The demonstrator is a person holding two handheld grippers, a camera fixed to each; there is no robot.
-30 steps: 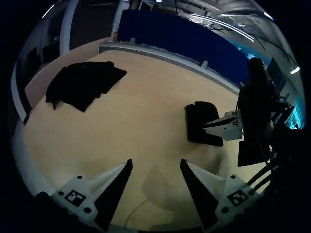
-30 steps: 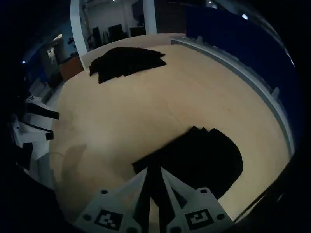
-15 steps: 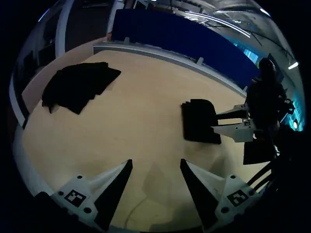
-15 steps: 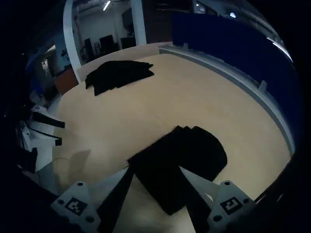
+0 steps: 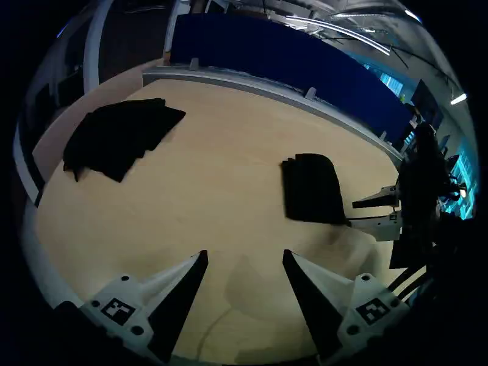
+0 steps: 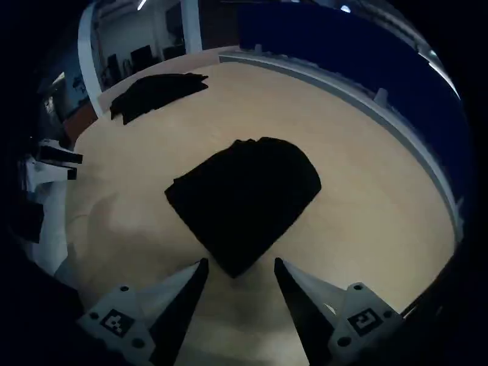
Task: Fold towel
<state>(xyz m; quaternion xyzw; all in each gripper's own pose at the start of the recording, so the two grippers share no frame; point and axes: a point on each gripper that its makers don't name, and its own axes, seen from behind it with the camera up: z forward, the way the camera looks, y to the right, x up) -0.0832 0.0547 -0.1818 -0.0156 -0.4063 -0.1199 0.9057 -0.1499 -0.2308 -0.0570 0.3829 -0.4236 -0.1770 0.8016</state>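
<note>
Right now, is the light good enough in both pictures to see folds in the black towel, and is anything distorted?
Left gripper view: dim; the folded black cloth towel is a flat dark patch, no creases visible; soft shadows lie on the pale wooden table near the left tool. Right gripper view: equally dim, towel outline clear, table's far rim bows from the fisheye lens.

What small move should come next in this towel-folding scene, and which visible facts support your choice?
Probably carry the left gripper toward the rumpled dark pile at the far side of the table, to fetch the next piece. The towel lies folded and flat. The right gripper sits at its near corner, and both grippers have open jaws holding nothing.
</note>
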